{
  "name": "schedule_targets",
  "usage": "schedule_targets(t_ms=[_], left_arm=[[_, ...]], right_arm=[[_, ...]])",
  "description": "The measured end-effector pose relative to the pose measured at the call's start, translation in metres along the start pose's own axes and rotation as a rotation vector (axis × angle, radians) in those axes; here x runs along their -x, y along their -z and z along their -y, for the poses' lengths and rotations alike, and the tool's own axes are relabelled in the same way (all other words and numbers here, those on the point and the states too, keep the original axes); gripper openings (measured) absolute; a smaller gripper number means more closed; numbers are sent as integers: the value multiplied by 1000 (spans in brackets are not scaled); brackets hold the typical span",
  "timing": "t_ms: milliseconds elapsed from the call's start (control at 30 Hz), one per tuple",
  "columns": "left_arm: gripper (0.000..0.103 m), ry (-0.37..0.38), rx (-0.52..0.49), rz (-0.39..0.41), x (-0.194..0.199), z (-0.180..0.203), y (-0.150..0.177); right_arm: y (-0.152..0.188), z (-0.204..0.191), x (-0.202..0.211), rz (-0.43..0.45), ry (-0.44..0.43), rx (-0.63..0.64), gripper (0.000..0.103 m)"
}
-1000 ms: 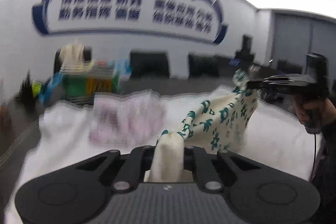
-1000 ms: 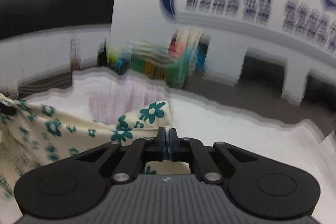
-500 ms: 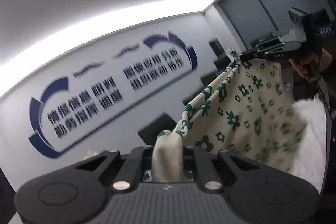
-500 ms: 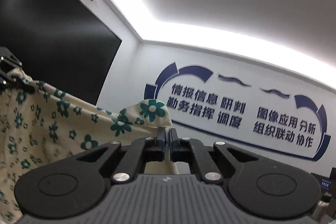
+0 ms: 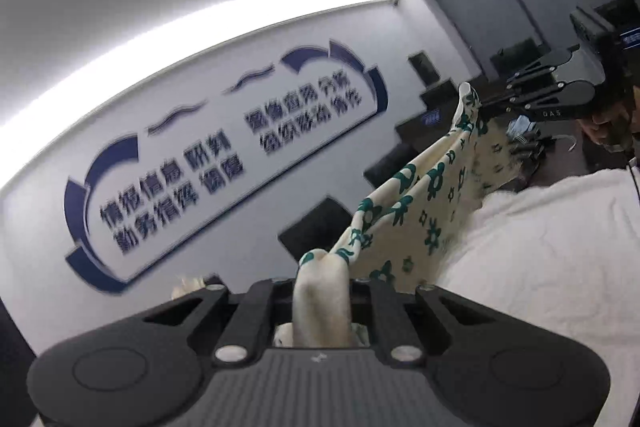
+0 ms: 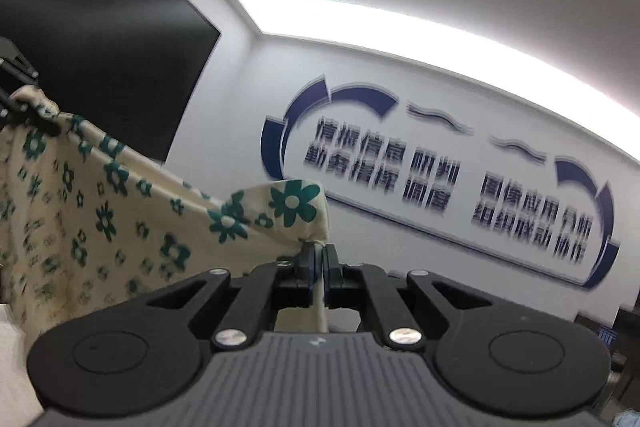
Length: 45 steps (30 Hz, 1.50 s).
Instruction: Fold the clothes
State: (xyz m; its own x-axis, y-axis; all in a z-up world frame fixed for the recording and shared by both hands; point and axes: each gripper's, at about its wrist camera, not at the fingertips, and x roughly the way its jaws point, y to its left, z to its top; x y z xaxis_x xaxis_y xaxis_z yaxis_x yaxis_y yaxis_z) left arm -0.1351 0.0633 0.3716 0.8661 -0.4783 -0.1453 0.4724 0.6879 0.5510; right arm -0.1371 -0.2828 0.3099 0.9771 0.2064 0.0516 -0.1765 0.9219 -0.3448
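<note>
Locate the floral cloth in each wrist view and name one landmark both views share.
Left wrist: the floral cloth runs from the left gripper at bottom centre up to the right gripper at upper right.
Right wrist: it spreads over the left half, pinched at centre.
Shared landmark: the blue wall sign.

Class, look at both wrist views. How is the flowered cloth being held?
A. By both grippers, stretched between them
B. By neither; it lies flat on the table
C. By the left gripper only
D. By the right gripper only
A: the flowered cloth is pinched in the left gripper and in the right gripper, spanning the gap between them.
</note>
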Motion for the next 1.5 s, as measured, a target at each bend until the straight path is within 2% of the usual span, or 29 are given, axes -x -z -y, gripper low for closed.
schedule_targets(t_ms=[67, 133, 167, 233, 267, 333, 367, 400, 433, 467, 533, 567, 600, 633, 667, 767, 933, 1033, 1100, 1167, 1200, 1233, 1267, 1300, 1333, 1400, 1500], left_arm=[[12, 30, -2, 10, 13, 21, 8], [13, 90, 48, -47, 8, 55, 37], [19, 121, 77, -78, 5, 73, 53], [36, 199, 161, -184, -8, 118, 102], [48, 235, 219, -250, -12, 143, 132], [48, 384, 377, -338, -12, 181, 186], [45, 469, 469, -372, -11, 196, 211], [45, 495, 581, -377, -8, 201, 231], [45, 486, 670, -365, -4, 200, 245], [45, 439, 724, -341, 1, 195, 253], [53, 301, 800, -293, 9, 182, 265], [66, 206, 821, -294, 10, 174, 268], [76, 110, 840, -300, 11, 166, 271], [76, 14, 857, -305, 11, 158, 273], [76, -48, 865, -335, 2, 153, 277], [76, -168, 918, -428, -25, 150, 290], [74, -260, 974, -472, -38, 159, 308], [65, -283, 965, -476, -44, 157, 313], [42, -251, 941, -498, -52, 161, 314], [30, -217, 915, -520, -61, 165, 315], [24, -228, 892, -525, -62, 169, 314], [19, -247, 866, -528, -62, 173, 313], [10, -269, 837, -534, -63, 178, 313], [8, -287, 820, -539, -64, 180, 313], [8, -295, 822, -538, -63, 180, 314], [8, -293, 849, -536, -61, 178, 315], [8, -301, 821, -549, -60, 179, 313]], right_arm=[[5, -2, 23, 7, -5, 9, 3], [28, -6, 39, -53, -14, 10, 3], [49, -10, 46, -110, -25, 7, 3], [90, -18, 60, -225, -48, 0, 1], [115, -23, 67, -304, -77, -3, 0], [172, -35, 80, -490, -159, -9, 0], [194, -37, 88, -544, -183, -45, 0], [212, -37, 98, -572, -196, -103, 1], [230, -37, 107, -601, -209, -160, 2], [238, -34, 113, -599, -203, -214, 3], [242, -27, 117, -562, -170, -294, 7], [243, -25, 114, -550, -156, -309, 16], [247, -20, 101, -547, -135, -315, 37], [250, -16, 83, -553, -106, -315, 47], [253, -15, 71, -560, -83, -318, 55], [273, -20, 36, -609, -46, -354, 55], [309, -37, -10, -693, -36, -438, 55], [318, -44, -26, -709, -40, -487, 55], [320, -50, -31, -715, -48, -506, 57], [322, -60, -32, -714, -53, -489, 64], [321, -65, -32, -713, -47, -470, 65], [320, -69, -32, -712, -35, -446, 65], [318, -74, -30, -711, -20, -430, 57], [316, -79, -29, -710, -15, -406, 29], [313, -84, -28, -708, -17, -373, 15], [306, -87, -24, -708, 10, -360, 10], [290, -80, -3, -635, 96, -407, 8]])
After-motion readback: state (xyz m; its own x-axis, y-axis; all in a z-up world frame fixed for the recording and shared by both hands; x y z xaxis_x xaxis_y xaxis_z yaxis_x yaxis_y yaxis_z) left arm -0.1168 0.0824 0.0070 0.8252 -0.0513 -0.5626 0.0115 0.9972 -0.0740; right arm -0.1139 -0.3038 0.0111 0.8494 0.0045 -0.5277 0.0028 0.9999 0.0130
